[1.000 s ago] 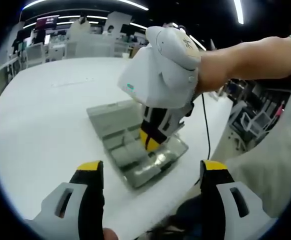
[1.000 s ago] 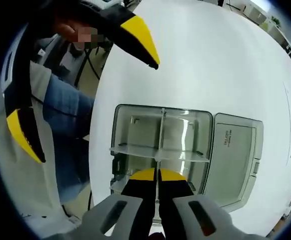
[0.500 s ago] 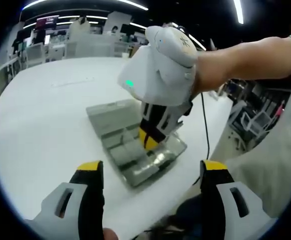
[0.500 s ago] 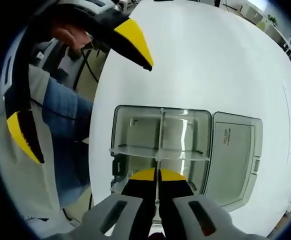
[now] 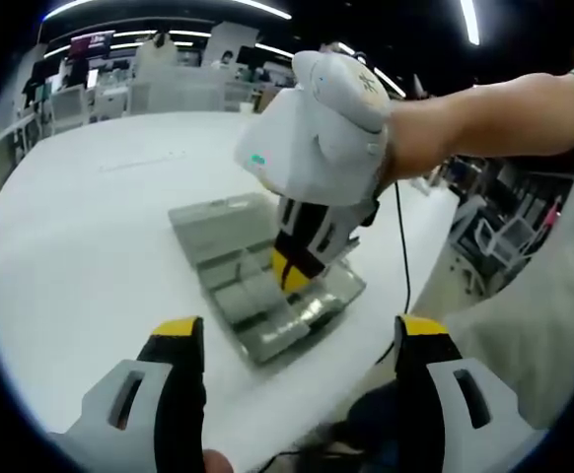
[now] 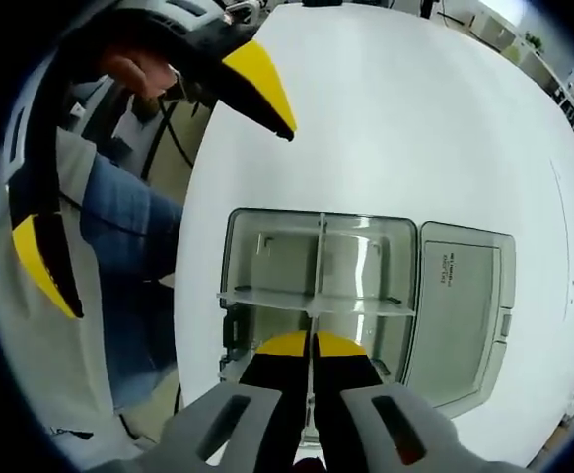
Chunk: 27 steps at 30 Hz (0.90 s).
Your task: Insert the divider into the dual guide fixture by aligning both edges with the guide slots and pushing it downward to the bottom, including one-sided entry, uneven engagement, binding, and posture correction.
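In the right gripper view, the yellow-tipped fingers (image 6: pixel 338 347) of the right gripper (image 6: pixel 312 345) are pressed together on the near end of a thin clear plastic divider strip (image 6: pixel 319 266) that runs away from them down the middle of the box. That long divider stands on edge inside the open, translucent grey rectangular plastic box (image 6: pixel 243 261), its far end at the far wall. A second clear plastic cross divider (image 6: pixel 366 305) lies across the box just beyond the fingertips, reaching from one side wall to the other. The box's flat grey hinged lid (image 6: pixel 465 305) lies open beside it, with wide bare room on the white round surface (image 6: pixel 415 118) past the lid and past the far wall. On the opposite side the box sits close to the surface's edge, where a person's blue-clad leg shows.

In the left gripper view, the left gripper (image 5: pixel 302 330) hangs back above the near edge with its yellow-tipped fingers (image 5: pixel 177 327) spread wide and holding nothing, well apart from the box. A person's bare forearm (image 5: pixel 494 113) reaches in, carrying the right gripper down onto the box.
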Each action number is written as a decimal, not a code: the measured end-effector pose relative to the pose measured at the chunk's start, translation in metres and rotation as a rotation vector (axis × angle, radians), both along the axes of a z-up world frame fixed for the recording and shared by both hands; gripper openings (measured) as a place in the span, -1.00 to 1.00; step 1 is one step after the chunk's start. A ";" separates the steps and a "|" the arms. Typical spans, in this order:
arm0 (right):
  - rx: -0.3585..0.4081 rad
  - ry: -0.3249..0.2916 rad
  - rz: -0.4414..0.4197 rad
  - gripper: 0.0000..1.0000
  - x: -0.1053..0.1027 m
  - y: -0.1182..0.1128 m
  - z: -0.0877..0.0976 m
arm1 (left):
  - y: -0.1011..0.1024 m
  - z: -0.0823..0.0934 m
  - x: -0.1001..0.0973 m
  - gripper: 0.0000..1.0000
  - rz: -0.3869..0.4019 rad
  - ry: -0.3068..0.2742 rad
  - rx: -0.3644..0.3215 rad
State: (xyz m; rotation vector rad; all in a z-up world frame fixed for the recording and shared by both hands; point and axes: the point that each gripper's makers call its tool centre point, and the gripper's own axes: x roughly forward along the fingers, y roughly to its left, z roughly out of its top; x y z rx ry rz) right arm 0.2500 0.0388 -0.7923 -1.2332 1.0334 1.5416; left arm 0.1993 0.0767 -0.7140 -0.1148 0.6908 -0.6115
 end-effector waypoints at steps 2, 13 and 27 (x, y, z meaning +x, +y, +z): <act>0.007 0.003 -0.009 -1.00 0.000 0.000 0.000 | 0.000 0.000 0.000 0.53 -0.001 0.000 0.002; 0.044 -0.014 -0.051 -1.00 0.000 0.001 -0.002 | 0.002 -0.002 -0.007 0.53 -0.003 0.009 0.012; 0.114 -0.022 -0.117 -1.00 0.001 0.000 -0.001 | -0.002 -0.003 -0.011 0.53 -0.034 0.019 0.029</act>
